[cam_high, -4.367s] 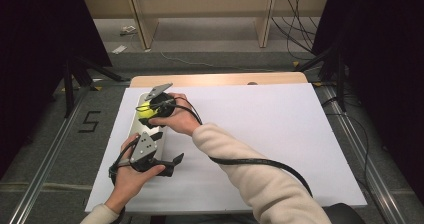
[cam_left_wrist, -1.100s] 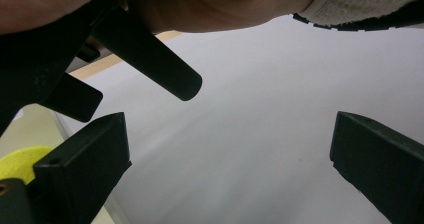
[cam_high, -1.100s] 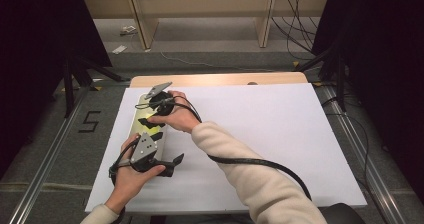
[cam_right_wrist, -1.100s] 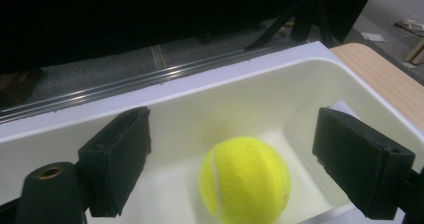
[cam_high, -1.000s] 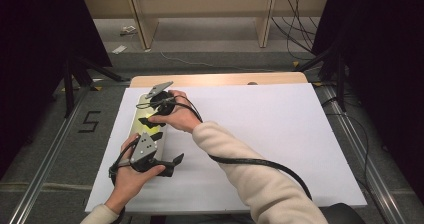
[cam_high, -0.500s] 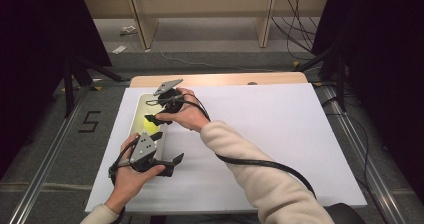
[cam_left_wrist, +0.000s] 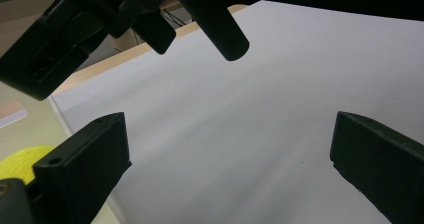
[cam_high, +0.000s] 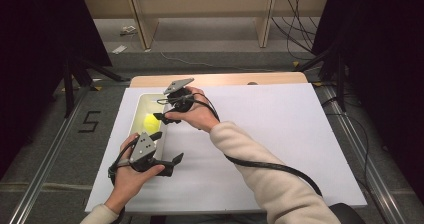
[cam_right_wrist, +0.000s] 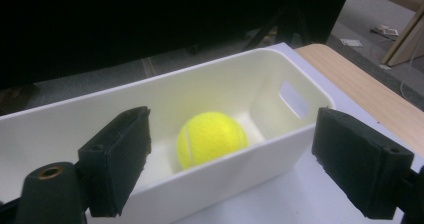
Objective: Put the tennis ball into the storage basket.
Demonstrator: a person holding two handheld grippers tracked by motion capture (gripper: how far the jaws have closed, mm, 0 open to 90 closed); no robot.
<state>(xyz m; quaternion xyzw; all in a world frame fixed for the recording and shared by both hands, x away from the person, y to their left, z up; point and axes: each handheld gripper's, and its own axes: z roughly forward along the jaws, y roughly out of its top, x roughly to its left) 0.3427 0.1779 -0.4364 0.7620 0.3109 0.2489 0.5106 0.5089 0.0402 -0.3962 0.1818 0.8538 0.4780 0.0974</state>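
The tennis ball (cam_right_wrist: 212,138) lies inside the white bin (cam_right_wrist: 260,154), and the right gripper (cam_high: 167,115) hangs just beside it with jaws spread and empty (the drop looks done). The left gripper (cam_high: 161,151), also spread wide, steadies nothing; next would be drawing the right hand clear.

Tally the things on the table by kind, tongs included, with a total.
Tennis ball: 1, yellow, lying in the bin
Bin: 1, white
Tongs: 2, left tongs and right tongs, both open
Total: 4
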